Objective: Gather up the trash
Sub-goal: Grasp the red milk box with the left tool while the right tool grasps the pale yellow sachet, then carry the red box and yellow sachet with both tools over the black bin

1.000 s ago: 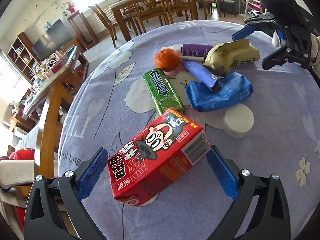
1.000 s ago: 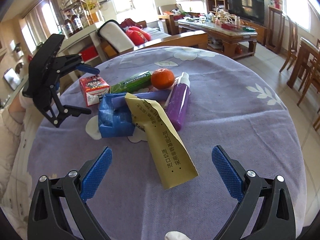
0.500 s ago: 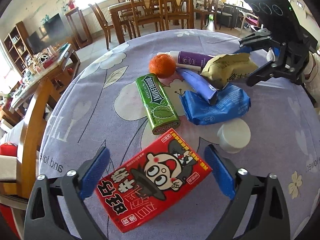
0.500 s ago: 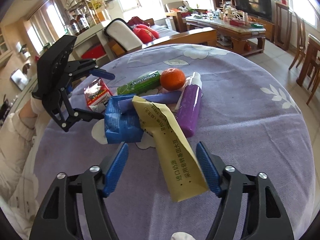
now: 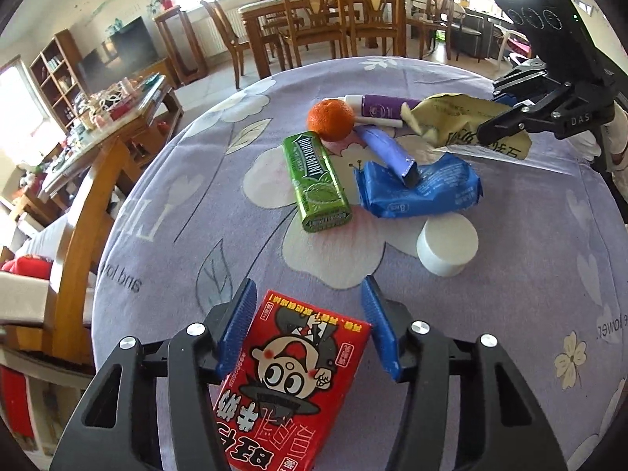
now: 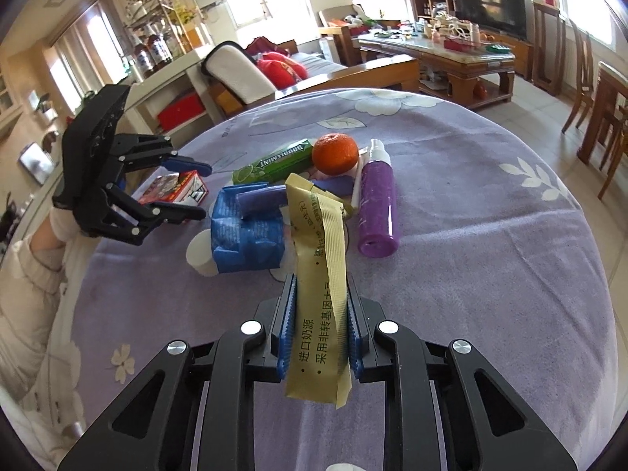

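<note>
My left gripper (image 5: 308,320) is shut on a red cartoon carton (image 5: 298,384) near the table's front edge; the carton also shows in the right wrist view (image 6: 174,190). My right gripper (image 6: 318,322) is shut on a gold wrapper (image 6: 322,286), which also shows in the left wrist view (image 5: 463,125). On the table lie a blue packet (image 5: 420,190), a purple-blue wrapper (image 5: 386,153), a green Doublemint pack (image 5: 316,182), a purple spray bottle (image 6: 376,204) and an orange (image 5: 331,119).
The round table has a purple flowered cloth (image 5: 188,212). A white round lid (image 5: 447,245) lies by the blue packet. A wooden chair (image 5: 82,235) stands at the table's left. Dining chairs (image 5: 337,4) stand beyond the far edge.
Both grippers were open a second ago. The left one has closed on the red carton, now lying flatter. The right one has moved in and closed on the gold wrapper.
</note>
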Demonstrator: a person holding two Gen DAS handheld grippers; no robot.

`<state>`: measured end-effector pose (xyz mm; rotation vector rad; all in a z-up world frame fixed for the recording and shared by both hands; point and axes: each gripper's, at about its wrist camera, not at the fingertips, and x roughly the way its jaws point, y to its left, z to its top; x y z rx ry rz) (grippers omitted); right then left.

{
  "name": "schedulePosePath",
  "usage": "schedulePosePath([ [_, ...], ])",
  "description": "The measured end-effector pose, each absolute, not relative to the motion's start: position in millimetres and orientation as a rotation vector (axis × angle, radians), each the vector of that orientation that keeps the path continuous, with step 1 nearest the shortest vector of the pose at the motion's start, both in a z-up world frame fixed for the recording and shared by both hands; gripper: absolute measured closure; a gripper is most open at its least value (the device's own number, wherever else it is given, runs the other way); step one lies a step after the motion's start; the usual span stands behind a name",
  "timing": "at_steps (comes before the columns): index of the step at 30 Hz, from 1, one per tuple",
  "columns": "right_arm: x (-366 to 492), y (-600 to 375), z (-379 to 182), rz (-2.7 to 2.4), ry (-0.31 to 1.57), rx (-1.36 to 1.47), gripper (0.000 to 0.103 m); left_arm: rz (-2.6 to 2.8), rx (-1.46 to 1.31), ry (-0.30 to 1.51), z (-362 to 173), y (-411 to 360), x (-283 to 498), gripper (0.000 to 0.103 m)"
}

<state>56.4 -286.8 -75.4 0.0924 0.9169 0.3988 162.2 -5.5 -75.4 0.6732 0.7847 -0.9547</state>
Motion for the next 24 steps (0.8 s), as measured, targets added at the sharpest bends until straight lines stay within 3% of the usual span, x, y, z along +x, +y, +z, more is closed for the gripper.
schedulePosePath([
  [5, 47, -289, -70, 0.402, 0.910, 0.101, 0.081, -0.929, 0.672, 0.819, -70, 5, 157, 0.044],
  [9, 42, -286, -66, 0.411, 0.905, 0.106, 0.080, -0.911, 0.675, 0.845, -75, 12, 152, 0.024],
  [13, 36, -282, -66, 0.408, 0.908, 0.099, 0.080, -0.902, 0.617, 0.862, -81, 23, 154, 0.020],
  [16, 31, -281, -67, 0.408, 0.910, 0.100, 0.080, -0.897, 0.578, 0.850, -82, 33, 153, 0.029],
  [18, 28, -281, -67, 0.407, 0.909, 0.101, 0.080, -0.878, 0.548, 0.857, -80, 38, 155, 0.054],
  [24, 19, -287, -62, 0.393, 0.891, 0.108, 0.081, -0.840, 0.504, 0.793, -71, 42, 144, 0.054],
])
